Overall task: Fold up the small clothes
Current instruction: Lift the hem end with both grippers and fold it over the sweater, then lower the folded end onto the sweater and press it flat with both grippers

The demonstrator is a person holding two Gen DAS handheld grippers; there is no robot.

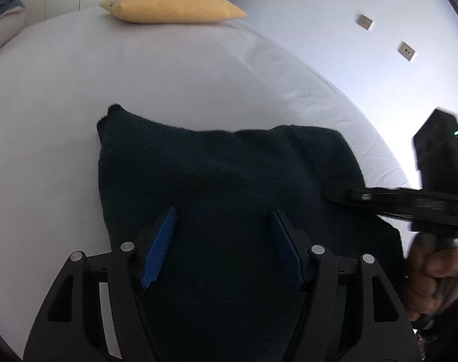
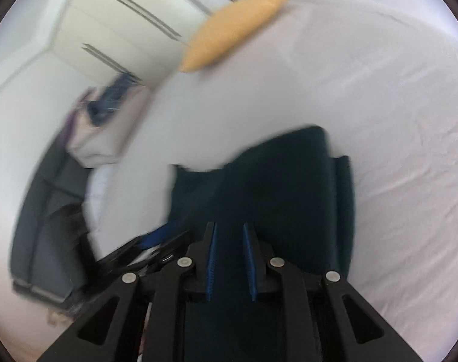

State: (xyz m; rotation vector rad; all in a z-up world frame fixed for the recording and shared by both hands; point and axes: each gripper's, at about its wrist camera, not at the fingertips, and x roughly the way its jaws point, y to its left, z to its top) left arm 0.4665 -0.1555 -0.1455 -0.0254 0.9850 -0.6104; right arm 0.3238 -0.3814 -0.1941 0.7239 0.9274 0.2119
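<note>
A dark teal knitted garment [image 1: 216,181] lies folded on the white bed sheet [image 1: 62,105]. My left gripper [image 1: 222,220] hovers over its near part, blue pads wide apart, holding nothing. My right gripper [image 2: 229,232] is over the same garment [image 2: 274,181], its pads a narrow gap apart with dark cloth showing behind the gap; I cannot tell whether any cloth is pinched. The right wrist view is motion-blurred. The right gripper also shows in the left wrist view [image 1: 343,193], reaching in from the right over the garment's right edge. The left gripper's fingers [image 2: 156,235] show at the lower left of the right wrist view.
A yellow pillow [image 1: 168,4] lies at the far end of the bed, also in the right wrist view [image 2: 229,30]. A white wall with two sockets [image 1: 406,50] runs along the right side. Wardrobe doors [image 2: 114,30] and a dark sofa [image 2: 41,211] stand beyond the left edge.
</note>
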